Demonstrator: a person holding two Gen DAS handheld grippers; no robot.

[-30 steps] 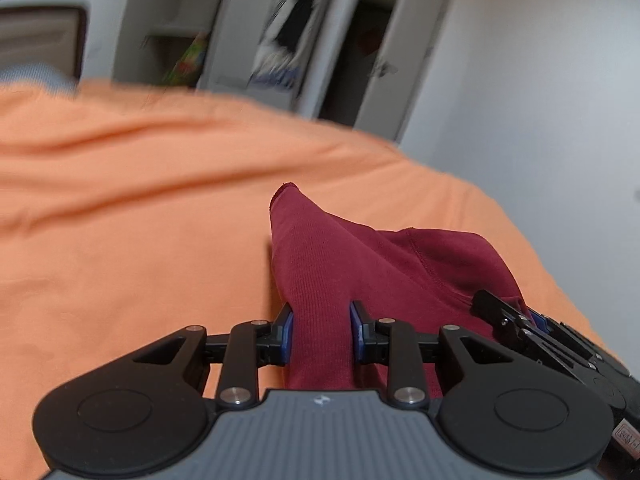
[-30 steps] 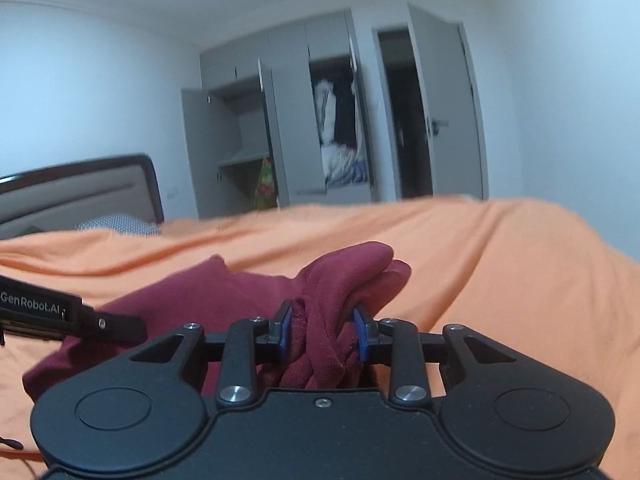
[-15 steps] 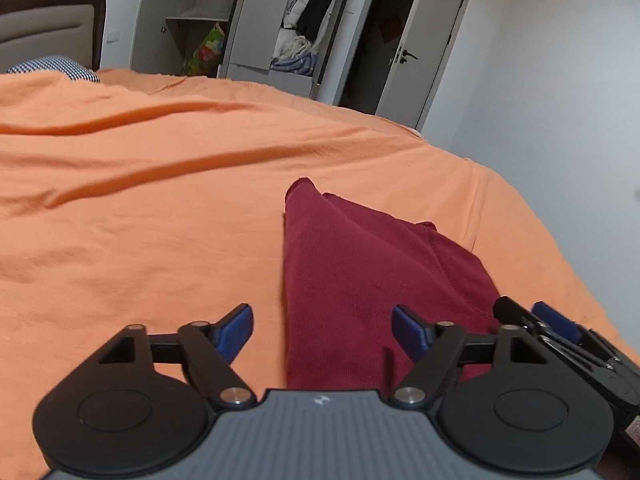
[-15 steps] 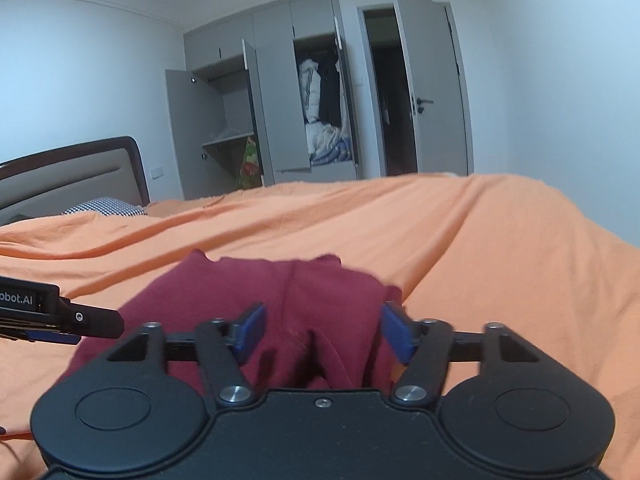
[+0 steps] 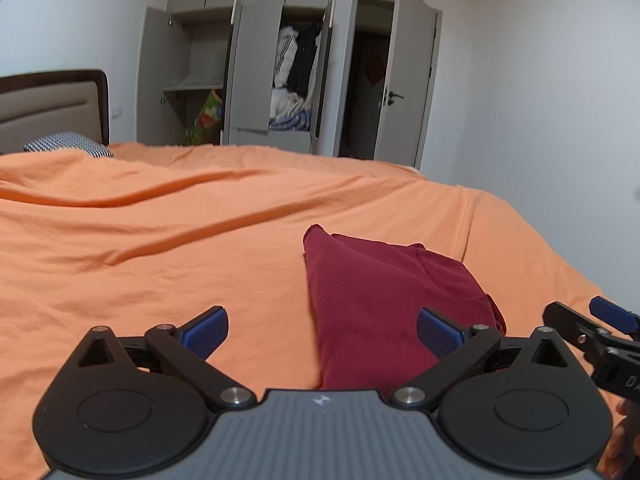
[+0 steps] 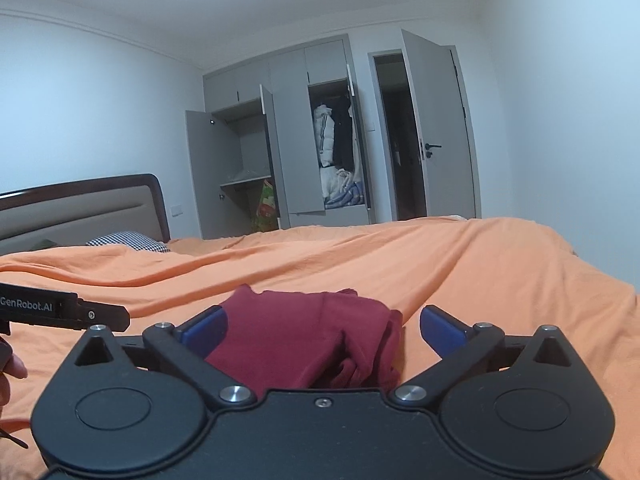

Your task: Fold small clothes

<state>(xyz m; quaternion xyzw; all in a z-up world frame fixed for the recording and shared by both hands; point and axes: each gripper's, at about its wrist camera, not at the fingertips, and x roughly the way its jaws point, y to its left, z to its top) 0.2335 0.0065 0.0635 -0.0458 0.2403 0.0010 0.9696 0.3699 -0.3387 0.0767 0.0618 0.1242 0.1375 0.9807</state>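
Both tools have let go and spread wide since a second ago, when each pinched the dark red garment (image 5: 384, 292). Now the left tool (image 5: 322, 330) hovers with its blue pads far apart and nothing between them touching; the right tool (image 6: 322, 330) stands equally wide and empty. Folded into a rough, narrow bundle, the garment lies on the orange bedspread (image 5: 160, 240) just ahead of both tools, its right edge bunched in loose folds. Beyond the bed, a grey wardrobe (image 6: 296, 152) stands with its doors open.
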